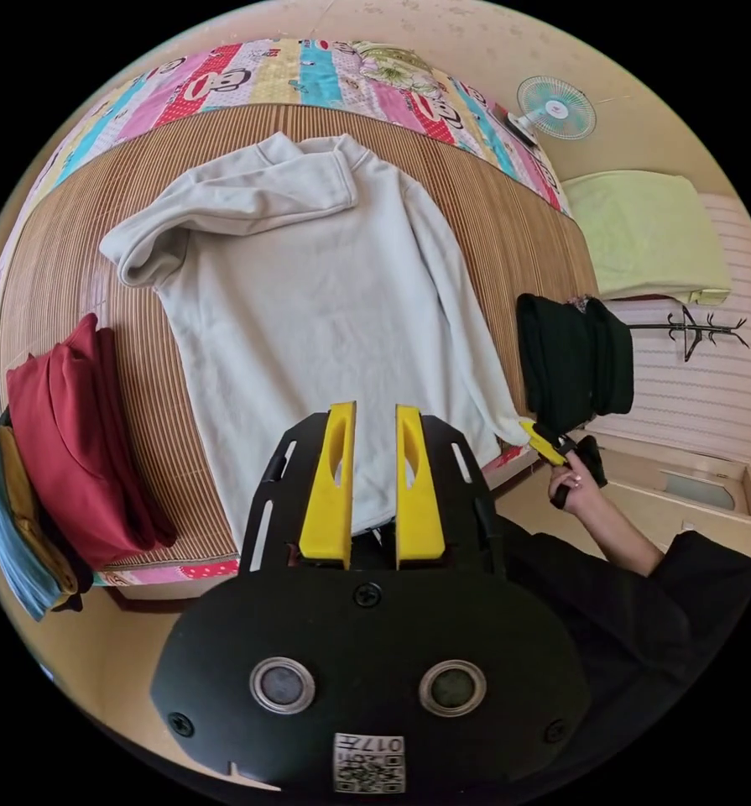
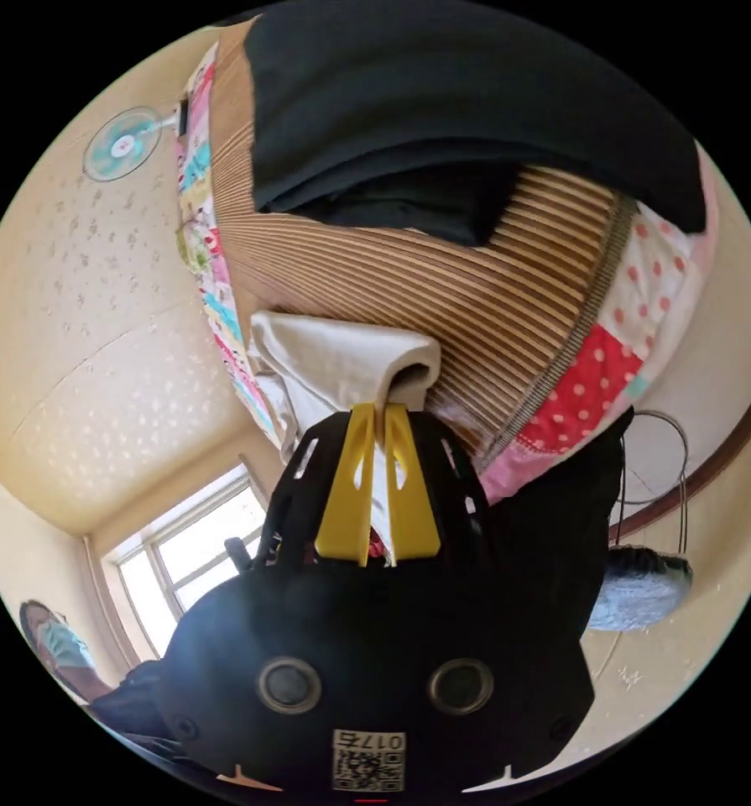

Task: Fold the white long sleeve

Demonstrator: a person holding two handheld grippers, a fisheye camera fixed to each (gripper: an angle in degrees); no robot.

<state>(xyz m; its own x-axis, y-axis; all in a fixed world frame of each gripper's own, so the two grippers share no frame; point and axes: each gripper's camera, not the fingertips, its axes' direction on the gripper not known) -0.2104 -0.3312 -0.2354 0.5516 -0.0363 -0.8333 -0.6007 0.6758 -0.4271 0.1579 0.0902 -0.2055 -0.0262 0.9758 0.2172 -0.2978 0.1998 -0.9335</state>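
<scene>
Right claw point(image 2: 378, 413) pinching white long sleeve point(image 1: 308, 294) cuff point(image 2: 404, 369); left claw point(image 1: 375, 411) spread above hem.

place: home bedroom
evidence: bed point(image 1: 509, 210) with bamboo mat, patchwork sheet point(image 1: 308, 75), wall fan point(image 1: 555, 107), window point(image 2: 190, 546)

R tongs point(image 2: 379, 409) pinch white sleeve cuff point(image 2: 341, 365) at bamboo mat point(image 2: 442, 281) edge, w/ black garment point(image 2: 467, 101) beyond.
</scene>
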